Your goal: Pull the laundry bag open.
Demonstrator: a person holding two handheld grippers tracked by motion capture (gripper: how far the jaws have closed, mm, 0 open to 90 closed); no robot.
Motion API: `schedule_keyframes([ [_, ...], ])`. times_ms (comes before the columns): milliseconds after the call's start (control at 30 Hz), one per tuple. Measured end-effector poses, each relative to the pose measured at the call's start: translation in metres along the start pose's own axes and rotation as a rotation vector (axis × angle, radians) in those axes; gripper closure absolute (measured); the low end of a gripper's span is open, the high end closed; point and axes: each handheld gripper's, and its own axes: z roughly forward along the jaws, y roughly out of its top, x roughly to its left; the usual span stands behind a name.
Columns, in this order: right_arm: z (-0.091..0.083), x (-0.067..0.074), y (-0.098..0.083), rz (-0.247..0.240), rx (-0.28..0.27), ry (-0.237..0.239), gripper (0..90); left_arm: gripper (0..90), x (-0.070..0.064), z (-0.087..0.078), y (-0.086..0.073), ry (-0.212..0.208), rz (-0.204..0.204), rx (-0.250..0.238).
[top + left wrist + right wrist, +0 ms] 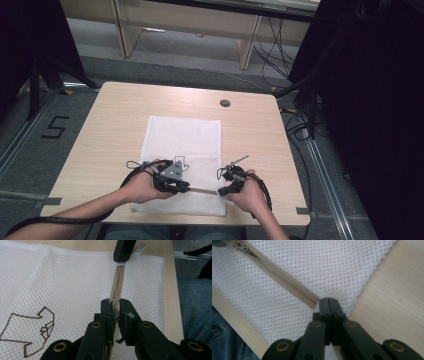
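High view: mesh bag (pixel 182 150) near table edge (pixel 170 220)

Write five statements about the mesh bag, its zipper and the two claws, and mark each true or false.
1. The white mesh laundry bag lies flat on the wooden table. True.
2. The left claw is clamped on the beige zipper. True.
3. The right claw stands wide open above the bag. False: its jaws are shut, at the end of the zipper tape.
4. The bag carries a brown outline logo. True.
5. The zipper runs along the bag's far edge. False: it runs near the edge closest to the person, between the two claws.
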Motion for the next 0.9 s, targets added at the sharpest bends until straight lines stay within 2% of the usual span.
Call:
schedule_keyframes([
  [67,0.0000,0.0001,0.0001,0.000,0.001,0.001,90.0,81.7,0.0005,-0.0003,0.0001,0.001,0.019,0.015],
  [133,0.0000,0.0000,0.0001,0.002,0.000,0.000,90.0,81.7,0.0006,-0.0003,-0.0003,0.000,0.008,0.006],
  [167,-0.0001,0.0004,0.0001,0.012,0.008,0.001,90.0,81.7,0.0007,-0.0006,-0.0004,0.003,0.013,0.012],
  [200,0.0000,0.0000,0.0001,0.002,0.000,0.000,90.0,81.7,0.0018,-0.0017,-0.0007,0.002,0.017,0.010],
  [233,0.0001,0.0000,0.0001,0.005,0.002,0.000,90.0,81.7,0.0006,-0.0010,-0.0012,-0.004,-0.009,-0.004],
  [267,-0.0001,0.0003,0.0001,0.012,0.008,0.001,90.0,81.7,0.0011,-0.0021,-0.0014,0.004,0.007,0.005],
  [300,-0.0001,0.0000,0.0001,0.008,0.007,0.004,90.0,81.7,0.0013,-0.0022,-0.0017,-0.004,-0.006,0.001],
  [433,0.0000,0.0001,0.0001,0.010,0.006,0.002,90.0,81.7,0.0004,-0.0015,-0.0020,-0.001,-0.003,-0.004],
  [500,0.0001,-0.0001,0.0000,0.004,0.002,0.000,90.0,81.7,0.0007,-0.0022,-0.0023,0.004,0.009,0.005],
  [567,0.0000,0.0002,-0.0001,0.010,0.005,0.000,90.0,81.7,0.0009,-0.0032,-0.0029,0.005,0.004,0.004],
  [633,0.0000,0.0001,-0.0001,0.010,0.005,0.000,90.0,81.7,0.0024,-0.0049,-0.0030,0.005,0.024,0.018],
  [700,0.0002,-0.0002,0.0000,0.006,0.002,0.001,90.0,81.7,0.0013,-0.0048,-0.0036,-0.001,-0.004,0.002],
  [733,0.0000,0.0001,0.0000,0.011,0.005,0.002,90.0,81.7,0.0019,-0.0054,-0.0038,0.007,0.014,0.013],
  [767,0.0000,0.0001,0.0000,0.011,0.005,0.000,90.0,81.7,0.0019,-0.0053,-0.0043,0.004,-0.002,0.005],
  [900,0.0000,0.0001,-0.0001,0.011,0.005,0.001,90.0,81.7,0.0020,-0.0053,-0.0046,0.001,-0.002,0.003],
])
